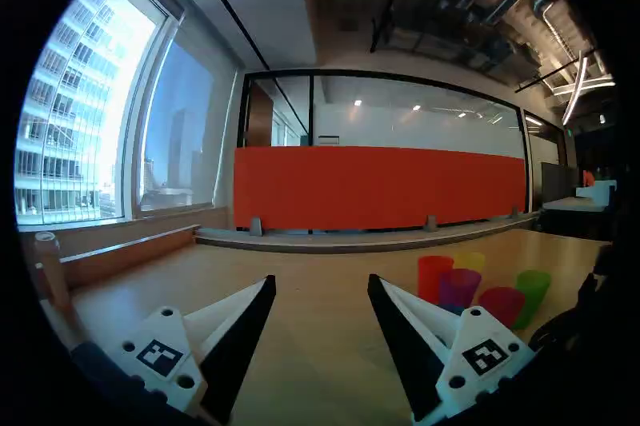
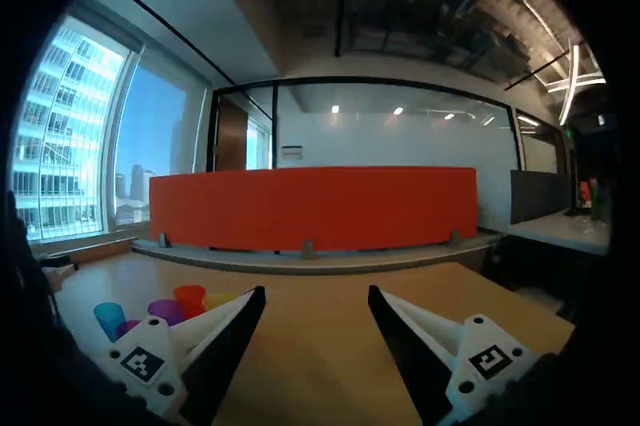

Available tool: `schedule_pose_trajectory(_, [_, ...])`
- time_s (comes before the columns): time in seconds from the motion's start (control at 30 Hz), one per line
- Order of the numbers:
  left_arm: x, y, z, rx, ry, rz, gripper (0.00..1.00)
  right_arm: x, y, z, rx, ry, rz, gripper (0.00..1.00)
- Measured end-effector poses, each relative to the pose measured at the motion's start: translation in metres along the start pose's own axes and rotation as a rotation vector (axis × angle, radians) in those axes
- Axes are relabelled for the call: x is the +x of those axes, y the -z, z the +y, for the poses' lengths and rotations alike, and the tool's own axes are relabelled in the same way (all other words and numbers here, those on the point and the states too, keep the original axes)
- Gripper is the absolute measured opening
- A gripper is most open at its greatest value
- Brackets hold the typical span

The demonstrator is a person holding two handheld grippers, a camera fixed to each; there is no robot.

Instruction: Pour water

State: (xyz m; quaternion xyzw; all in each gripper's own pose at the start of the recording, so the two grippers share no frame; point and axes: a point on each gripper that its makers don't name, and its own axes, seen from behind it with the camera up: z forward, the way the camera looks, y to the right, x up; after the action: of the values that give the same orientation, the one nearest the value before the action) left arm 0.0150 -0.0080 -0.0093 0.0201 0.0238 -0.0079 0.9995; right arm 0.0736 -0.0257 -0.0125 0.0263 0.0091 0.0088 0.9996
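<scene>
Left gripper (image 1: 320, 282) and right gripper (image 2: 317, 292) are hovering released over the wooden table (image 1: 336, 370).
Both are gaping wide, grasping nothing; coloured cups (image 1: 458, 286) are standing clustered on it.

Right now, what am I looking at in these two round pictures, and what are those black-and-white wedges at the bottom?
There is no robot here. A person holds a hand tool, called a gripper, in each hand, and a wide-angle camera rides on each one. One picture looks out along the left gripper, the other along the right gripper. The wedges are each tool's two fingers. Both pairs stand apart with nothing between them, so nothing is held. Below them is a wooden table. A cluster of coloured cups stands on it, to the right in the left gripper view and to the left in the right gripper view. An orange partition stands behind.
</scene>
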Motion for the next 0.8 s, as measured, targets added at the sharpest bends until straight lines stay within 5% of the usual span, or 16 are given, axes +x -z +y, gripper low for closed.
schedule_pose_trajectory(0.8, [-0.014, -0.006, 0.002, -0.012, -0.015, -0.046, 0.85, -0.005, 0.001, 0.004, -0.015, -0.001, -0.002, 0.99])
